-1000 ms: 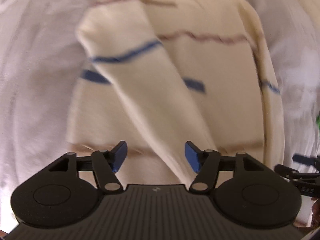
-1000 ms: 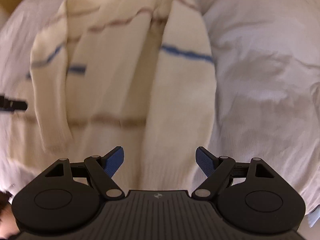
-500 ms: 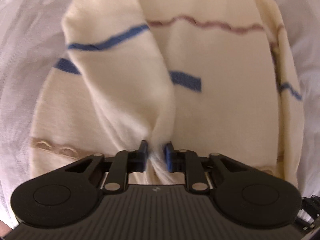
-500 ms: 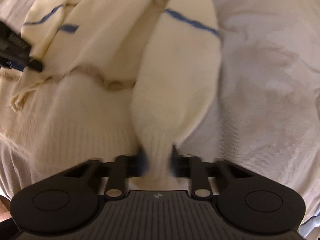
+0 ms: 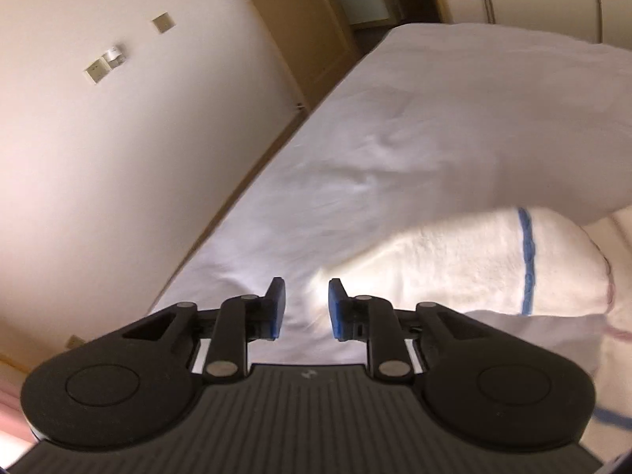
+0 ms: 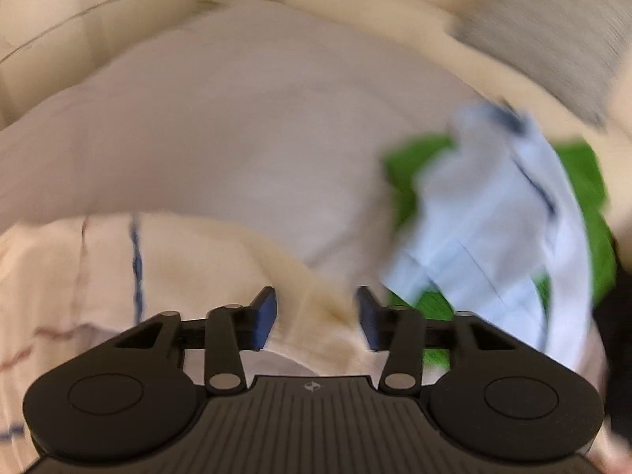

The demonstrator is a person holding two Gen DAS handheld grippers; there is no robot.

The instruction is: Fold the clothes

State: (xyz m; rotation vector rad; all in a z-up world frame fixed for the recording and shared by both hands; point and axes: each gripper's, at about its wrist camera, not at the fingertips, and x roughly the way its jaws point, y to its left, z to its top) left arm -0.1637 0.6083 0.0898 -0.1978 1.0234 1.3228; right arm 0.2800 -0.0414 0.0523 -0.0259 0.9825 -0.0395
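White bedding covers the bed (image 5: 395, 150) that serves as the work surface, with a cream wall and a wooden door beyond it in the left wrist view. Starting at the left tool (image 5: 303, 310): its blue pads stand apart and are opening, and only white sheet and a bright blur of cloth show in the gap, with nothing visibly pressed between them, so I read it as released. Just beyond its right pad lies the cream sweater (image 5: 493, 264), a blue stripe running across it, partly tucked under a hanging fold of the white cover. The right tool (image 6: 316, 318) is also opening; a cream strip of the same sweater (image 6: 197, 252) runs up through the gap, but the pads do not seem to press on it, though motion blur makes this hard to judge. That reads like a sleeve or edge being let go once laid over the body of the garment, which would explain why both tools part together. Farther out on the right, a pale blue shirt (image 6: 493, 205) lies crumpled on a green garment (image 6: 584, 181), well apart from the sweater, probably waiting their turn. The sweater's fold looks begun but not finished.
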